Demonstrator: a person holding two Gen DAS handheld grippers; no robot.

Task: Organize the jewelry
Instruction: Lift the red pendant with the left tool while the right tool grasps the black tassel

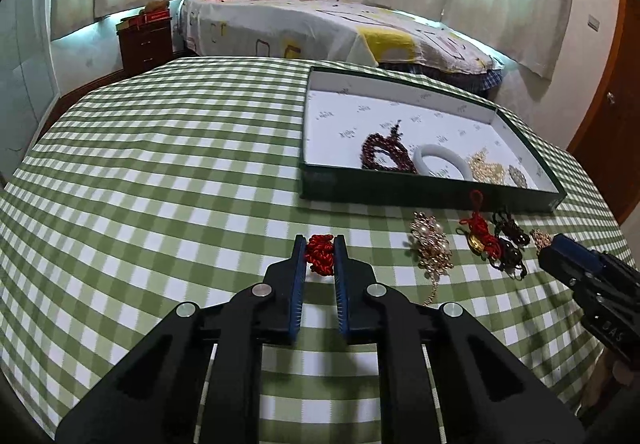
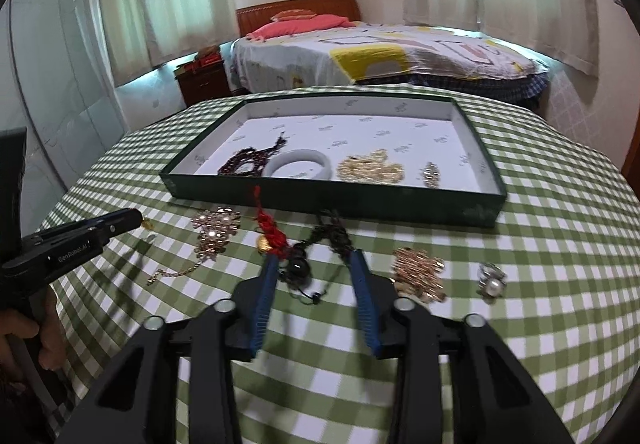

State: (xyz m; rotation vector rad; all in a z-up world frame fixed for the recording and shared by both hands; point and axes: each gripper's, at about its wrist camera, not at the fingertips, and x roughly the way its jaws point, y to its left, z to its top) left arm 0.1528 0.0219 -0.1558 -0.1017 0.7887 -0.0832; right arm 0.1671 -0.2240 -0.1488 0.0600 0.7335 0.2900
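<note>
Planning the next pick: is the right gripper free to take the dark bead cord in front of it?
Probably yes: the right gripper is open, its jaws already either side of the bead cord, though the red knot charm touches it.

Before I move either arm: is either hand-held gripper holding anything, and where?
The left hand-held gripper pinches a red knotted cord across its middle. The right hand-held gripper is open, holding nothing.
</note>
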